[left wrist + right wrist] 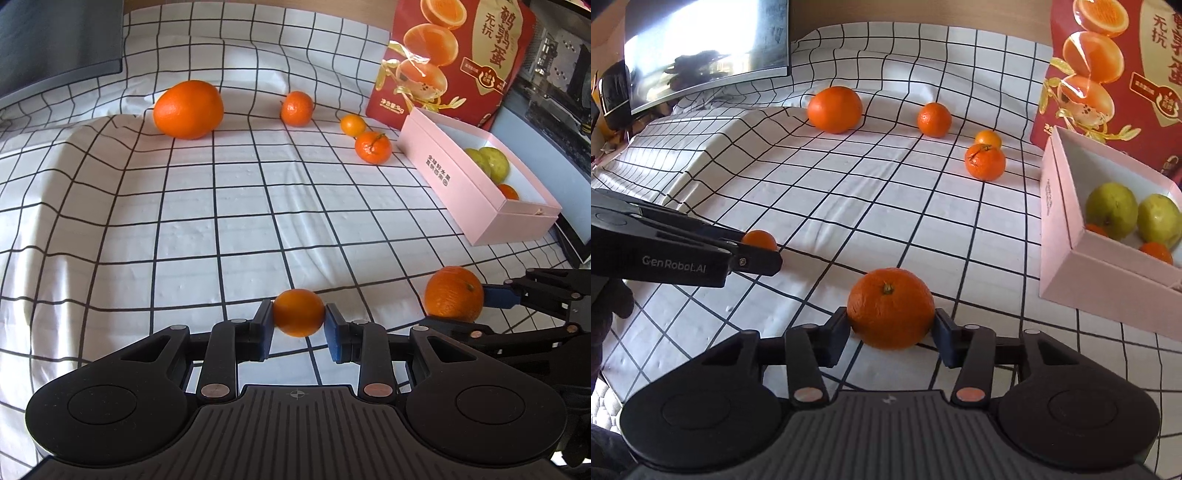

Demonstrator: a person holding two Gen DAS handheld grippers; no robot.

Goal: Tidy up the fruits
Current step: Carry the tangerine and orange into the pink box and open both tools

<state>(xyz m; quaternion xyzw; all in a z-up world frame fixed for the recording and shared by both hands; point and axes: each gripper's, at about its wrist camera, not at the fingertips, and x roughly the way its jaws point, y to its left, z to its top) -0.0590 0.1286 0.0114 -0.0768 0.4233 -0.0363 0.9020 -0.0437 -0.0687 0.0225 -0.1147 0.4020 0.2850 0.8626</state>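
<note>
While the checked cloth covers the whole surface, a dark monitor stands at its far left edge and a red snack bag rises directly behind the pink box, which serves as the landmark at the cloth's right side. Inside the pink box lie two green fruits, side by side, with two small orange fruits tucked in front of them.

Well to the left of the box, near the monitor, sits the big orange, the largest loose fruit. Between it and the box rests a mandarin. Just beside the box's far left corner lies a stemmed mandarin, with a tiny yellow-orange fruit touching or nearly touching it from behind.

Nearer the cameras, in front of the box, the right gripper pinches a large mandarin, stem up, both pads pressed to its sides; whether the fruit is clear of the cloth cannot be told. Farther left of the box, the left gripper clamps a small mandarin between its blue pads; it looks slightly raised off the cloth.
</note>
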